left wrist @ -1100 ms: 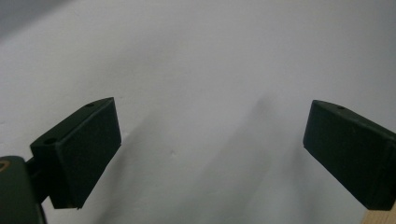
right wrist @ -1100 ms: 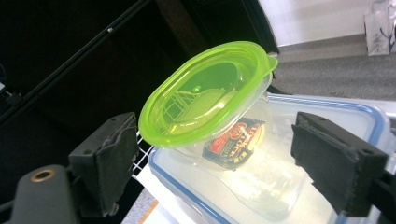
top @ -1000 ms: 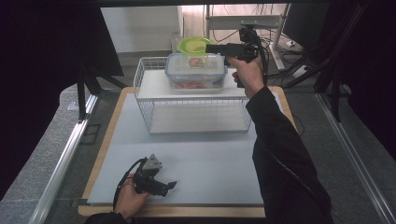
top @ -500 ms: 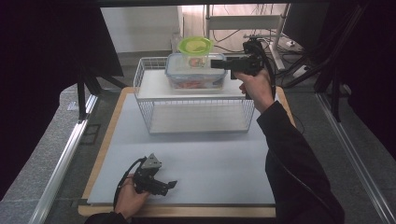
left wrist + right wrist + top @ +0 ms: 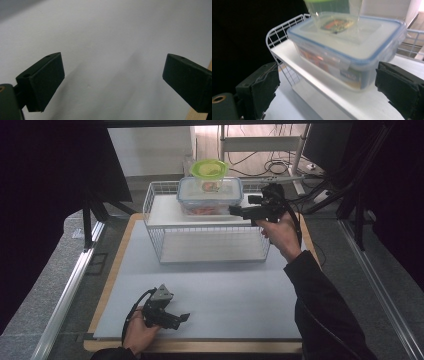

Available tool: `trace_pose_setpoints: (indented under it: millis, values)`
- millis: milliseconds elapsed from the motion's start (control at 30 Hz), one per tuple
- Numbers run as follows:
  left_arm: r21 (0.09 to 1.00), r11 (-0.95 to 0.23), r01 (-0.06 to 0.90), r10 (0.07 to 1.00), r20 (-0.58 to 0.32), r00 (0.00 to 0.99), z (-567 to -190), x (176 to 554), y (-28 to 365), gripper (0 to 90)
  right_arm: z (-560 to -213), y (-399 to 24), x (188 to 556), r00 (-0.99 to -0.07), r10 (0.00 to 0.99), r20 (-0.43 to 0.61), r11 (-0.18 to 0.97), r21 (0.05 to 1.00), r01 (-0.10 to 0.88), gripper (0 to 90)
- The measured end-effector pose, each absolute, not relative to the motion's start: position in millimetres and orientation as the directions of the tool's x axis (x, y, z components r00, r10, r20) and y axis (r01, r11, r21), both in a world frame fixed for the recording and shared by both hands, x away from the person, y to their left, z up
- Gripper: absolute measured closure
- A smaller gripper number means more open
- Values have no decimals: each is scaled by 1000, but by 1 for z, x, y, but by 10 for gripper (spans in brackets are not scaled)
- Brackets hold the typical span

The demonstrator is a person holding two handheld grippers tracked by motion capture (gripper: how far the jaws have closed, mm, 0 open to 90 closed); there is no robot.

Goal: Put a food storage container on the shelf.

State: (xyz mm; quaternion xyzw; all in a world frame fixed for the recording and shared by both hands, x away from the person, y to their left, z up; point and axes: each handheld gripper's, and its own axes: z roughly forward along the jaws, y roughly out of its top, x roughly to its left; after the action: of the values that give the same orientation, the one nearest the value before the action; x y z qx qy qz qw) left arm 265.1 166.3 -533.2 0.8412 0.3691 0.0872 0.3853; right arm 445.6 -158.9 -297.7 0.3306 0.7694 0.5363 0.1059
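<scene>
Lidded box on rack – ahead of right tongs, jaws apart.

My high view looks forward and down on the pale grey tabletop from above its near edge, the white wire rack upper centre. My left gripper view sits very close above that tabletop, facing down along its fingers. My right gripper view looks at close range at the clear blue-rimmed lidded plastic box, which the high view shares at upper centre.
</scene>
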Motion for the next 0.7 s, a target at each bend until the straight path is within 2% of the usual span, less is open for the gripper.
trace_pose_setpoints:
  millis: [700]
  values:
    - [709,-443,549,685,-128,717,-534,265,165,40,-347,-173,417,-772,620,141,248,898,364,50]
